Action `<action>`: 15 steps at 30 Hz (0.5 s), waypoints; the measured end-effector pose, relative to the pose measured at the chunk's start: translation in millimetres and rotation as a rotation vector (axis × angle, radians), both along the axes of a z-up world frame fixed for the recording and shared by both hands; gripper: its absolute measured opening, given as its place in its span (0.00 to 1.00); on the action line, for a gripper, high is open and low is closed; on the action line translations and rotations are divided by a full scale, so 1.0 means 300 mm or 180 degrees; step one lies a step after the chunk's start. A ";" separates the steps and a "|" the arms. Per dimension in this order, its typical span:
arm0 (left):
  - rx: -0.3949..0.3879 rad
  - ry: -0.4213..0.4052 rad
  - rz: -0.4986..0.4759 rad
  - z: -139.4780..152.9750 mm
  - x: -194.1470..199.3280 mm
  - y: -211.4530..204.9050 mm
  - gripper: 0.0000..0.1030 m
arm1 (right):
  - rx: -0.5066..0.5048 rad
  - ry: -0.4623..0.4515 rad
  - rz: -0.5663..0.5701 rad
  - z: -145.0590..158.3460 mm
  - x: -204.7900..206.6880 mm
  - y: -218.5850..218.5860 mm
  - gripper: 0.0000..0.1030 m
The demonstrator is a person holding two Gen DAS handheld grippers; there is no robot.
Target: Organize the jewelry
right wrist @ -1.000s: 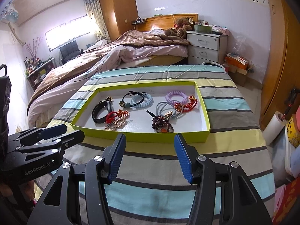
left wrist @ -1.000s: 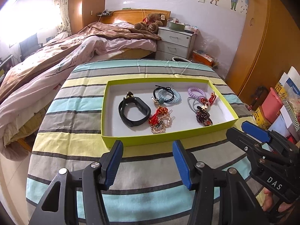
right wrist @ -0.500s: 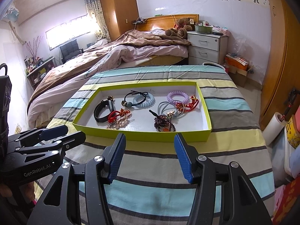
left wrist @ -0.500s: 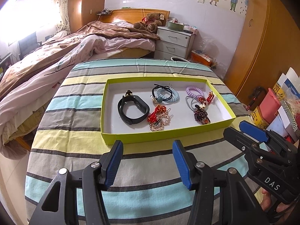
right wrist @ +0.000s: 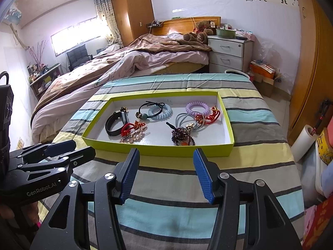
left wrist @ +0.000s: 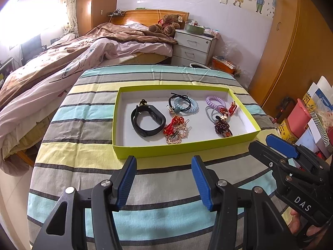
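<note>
The green tray [left wrist: 183, 149] on the striped table holds hair ties, a black band [left wrist: 147, 120] and beaded pieces; both the left gripper [left wrist: 163, 179] and right gripper [right wrist: 165, 173] hover before its near edge, jaws wide, empty.

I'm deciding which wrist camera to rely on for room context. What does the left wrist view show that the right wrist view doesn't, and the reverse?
Only the left wrist view shows the right gripper from outside, at its lower right, and the pink box among clutter beside the wardrobe.

Only the right wrist view shows the left gripper from outside, the black chair by the window and the white roll.

Both show the green tray of jewelry on the striped cloth, with both grippers open and empty.
</note>
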State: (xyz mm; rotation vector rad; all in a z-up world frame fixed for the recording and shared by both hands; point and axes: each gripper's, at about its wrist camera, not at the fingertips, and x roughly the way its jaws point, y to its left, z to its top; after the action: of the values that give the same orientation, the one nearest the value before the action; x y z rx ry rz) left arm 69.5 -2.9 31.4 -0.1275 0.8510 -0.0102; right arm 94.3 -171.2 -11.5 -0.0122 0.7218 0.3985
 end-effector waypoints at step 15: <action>-0.0008 0.0015 0.0020 0.002 -0.008 -0.004 0.53 | -0.0006 0.0003 -0.0003 0.003 -0.003 -0.005 0.53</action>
State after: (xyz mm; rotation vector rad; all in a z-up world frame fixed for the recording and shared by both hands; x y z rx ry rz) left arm 67.3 -4.3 32.2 -0.1327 0.8553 -0.0050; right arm 93.6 -172.7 -10.7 -0.0133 0.7230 0.3970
